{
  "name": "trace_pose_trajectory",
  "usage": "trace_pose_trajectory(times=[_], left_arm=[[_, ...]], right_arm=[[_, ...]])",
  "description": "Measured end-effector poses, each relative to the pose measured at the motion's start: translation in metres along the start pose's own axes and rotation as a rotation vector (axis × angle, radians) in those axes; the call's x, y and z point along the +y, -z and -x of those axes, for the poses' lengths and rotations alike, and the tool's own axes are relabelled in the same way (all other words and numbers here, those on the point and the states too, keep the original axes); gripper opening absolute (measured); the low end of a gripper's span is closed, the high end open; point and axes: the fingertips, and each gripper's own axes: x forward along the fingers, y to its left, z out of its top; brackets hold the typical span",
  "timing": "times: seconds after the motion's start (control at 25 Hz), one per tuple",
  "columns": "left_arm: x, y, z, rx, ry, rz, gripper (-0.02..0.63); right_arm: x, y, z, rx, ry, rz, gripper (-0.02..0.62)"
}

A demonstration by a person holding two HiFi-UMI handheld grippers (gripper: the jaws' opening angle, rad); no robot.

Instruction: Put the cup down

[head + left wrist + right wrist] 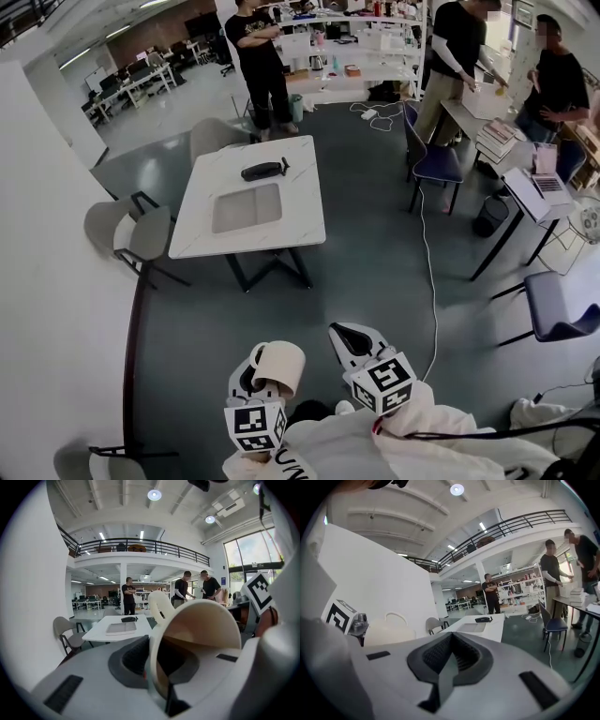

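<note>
Jaws of your left gripper (pixel 255 373) are closed on the rim wall of the cup (pixel 201 630), which hangs in the air close to your body. The cup lies tipped, long axis off vertical, mouth toward the gripper camera and handle pointing away. Jaws of your right gripper (pixel 352 339) are pressed together with nothing between them. The table (pixel 291 187) stands well ahead of both grippers, on the left gripper's side. Its near edge is bare, short of the grey tray (pixel 246 208). Judged requirement: carry the cup forward and right it first.
</note>
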Motion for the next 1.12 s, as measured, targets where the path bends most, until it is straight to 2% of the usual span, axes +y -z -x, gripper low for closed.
trace_pose_trajectory(times=[0.4, 0.64, 0.92, 1.12], left_arm=[[-0.008, -0.013, -0.017, -0.01, 0.004, -0.024, 0.048], [0.004, -0.017, -0.036, -0.015, 0.013, -0.024, 0.048], [0.034, -0.022, -0.083, -0.003, 0.03, -0.015, 0.048], [0.068, -0.035, -0.126, 0.011, 0.042, -0.009, 0.048]], right_arm=[[-0.017, -0.005, 0.0, -0.011, -0.005, -0.016, 0.005], [-0.026, -0.006, -0.015, -0.009, 0.011, -0.014, 0.005], [-0.045, -0.009, -0.062, 0.014, 0.036, -0.014, 0.005], [-0.057, -0.02, -0.118, 0.03, 0.047, -0.026, 0.005]])
